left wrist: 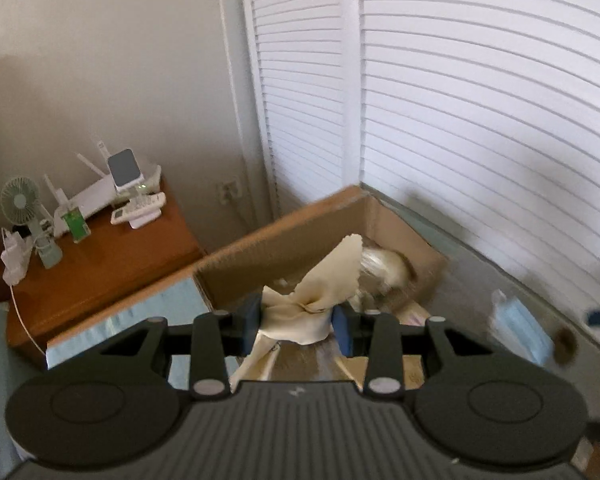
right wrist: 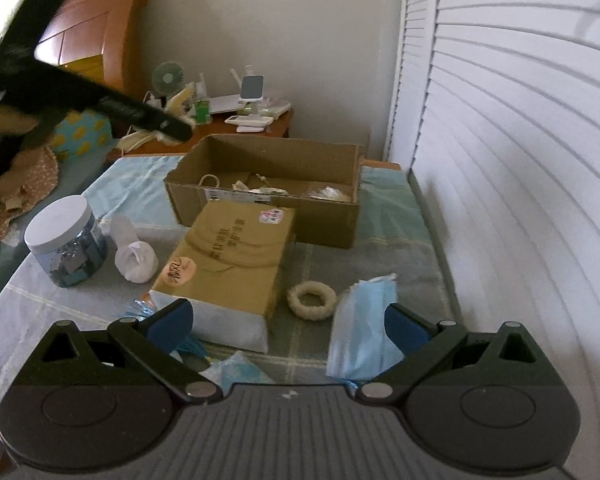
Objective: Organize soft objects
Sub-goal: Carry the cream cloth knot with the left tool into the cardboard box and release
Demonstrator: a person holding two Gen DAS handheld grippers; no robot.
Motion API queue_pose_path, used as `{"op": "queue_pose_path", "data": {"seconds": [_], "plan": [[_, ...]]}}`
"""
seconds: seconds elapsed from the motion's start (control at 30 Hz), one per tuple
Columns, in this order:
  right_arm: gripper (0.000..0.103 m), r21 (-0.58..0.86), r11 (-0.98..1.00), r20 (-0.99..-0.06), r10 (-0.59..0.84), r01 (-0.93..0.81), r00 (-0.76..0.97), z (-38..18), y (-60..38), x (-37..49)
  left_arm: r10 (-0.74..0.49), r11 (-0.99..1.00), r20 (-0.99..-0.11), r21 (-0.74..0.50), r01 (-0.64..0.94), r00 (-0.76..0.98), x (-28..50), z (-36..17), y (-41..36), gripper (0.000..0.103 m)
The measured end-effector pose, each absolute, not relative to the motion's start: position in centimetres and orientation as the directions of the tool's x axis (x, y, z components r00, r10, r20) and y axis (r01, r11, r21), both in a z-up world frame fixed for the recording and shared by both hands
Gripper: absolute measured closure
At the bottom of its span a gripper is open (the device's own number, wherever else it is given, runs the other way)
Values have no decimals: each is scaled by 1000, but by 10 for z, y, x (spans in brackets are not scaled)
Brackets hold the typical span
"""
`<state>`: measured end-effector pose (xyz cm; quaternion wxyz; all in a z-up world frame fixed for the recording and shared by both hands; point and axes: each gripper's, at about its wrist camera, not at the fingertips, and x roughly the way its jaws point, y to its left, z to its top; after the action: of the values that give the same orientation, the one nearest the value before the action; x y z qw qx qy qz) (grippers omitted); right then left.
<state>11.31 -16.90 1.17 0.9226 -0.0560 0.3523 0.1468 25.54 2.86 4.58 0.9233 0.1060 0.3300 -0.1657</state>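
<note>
My left gripper (left wrist: 298,320) is shut on a bunched cream cloth (left wrist: 328,276), with the loose ends hanging below the pads. It is held in the air just in front of an open cardboard box (left wrist: 284,240) that has several pale soft items inside. In the right wrist view, that box (right wrist: 260,216) stands at the far end of the bed. My right gripper (right wrist: 288,320) hangs open low over the bed cover with nothing held. A blue face mask (right wrist: 364,320) lies by its right finger. A fluffy cream ring (right wrist: 312,295) lies just beyond.
A closed tan carton (right wrist: 232,256) lies in front of the open box. A white-lidded jar (right wrist: 66,240) and a white fabric pouch (right wrist: 134,258) are at left. The nightstand (left wrist: 100,264) holds a fan and a router. White louvred doors (right wrist: 500,160) line the right side.
</note>
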Motion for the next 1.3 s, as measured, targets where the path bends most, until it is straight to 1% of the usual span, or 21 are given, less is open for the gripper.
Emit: {"op": "queue_pose_path", "data": {"seconds": [0.03, 0.07, 0.1, 0.13, 0.17, 0.2, 0.33, 0.43, 0.6, 0.93, 1.1, 1.3], "plan": [[0, 0, 951, -665, 230, -308, 710, 12, -171, 113, -227, 926, -642, 89, 366, 732, 262, 46, 28, 65], [0, 2, 953, -663, 228, -303, 713, 13, -173, 113, -218, 930, -640, 93, 355, 737, 269, 45, 27, 55], [0, 3, 954, -662, 226, -299, 714, 13, -174, 112, -209, 934, -638, 94, 345, 741, 276, 43, 27, 32], [0, 2, 955, -661, 225, -298, 716, 14, -176, 112, -204, 937, -635, 92, 336, 745, 280, 43, 26, 19], [0, 1, 956, -660, 222, -295, 717, 14, -177, 112, -202, 944, -618, 85, 320, 760, 281, 42, 27, 5], [0, -2, 957, -660, 218, -291, 719, 15, -179, 111, -200, 948, -604, 81, 309, 772, 280, 42, 28, 2], [0, -10, 956, -658, 214, -293, 722, 15, -182, 108, -200, 950, -600, 77, 304, 775, 270, 40, 30, 2], [0, -17, 957, -654, 209, -290, 727, 16, -183, 107, -201, 948, -616, 72, 309, 761, 256, 36, 29, 1], [0, -11, 957, -651, 213, -289, 729, 16, -185, 102, -212, 939, -627, 83, 334, 750, 219, 30, 25, 1], [0, -17, 955, -650, 215, -297, 729, 14, -187, 86, -276, 933, -624, 9, 360, 731, 143, 13, 19, 1], [0, -21, 956, -660, 208, -294, 722, 9, -192, 78, -271, 939, -636, -11, 342, 722, 115, -2, 17, 1], [0, -18, 958, -671, 201, -287, 714, 3, -197, 71, -237, 938, -655, 39, 345, 718, 86, -24, 12, 1]]}}
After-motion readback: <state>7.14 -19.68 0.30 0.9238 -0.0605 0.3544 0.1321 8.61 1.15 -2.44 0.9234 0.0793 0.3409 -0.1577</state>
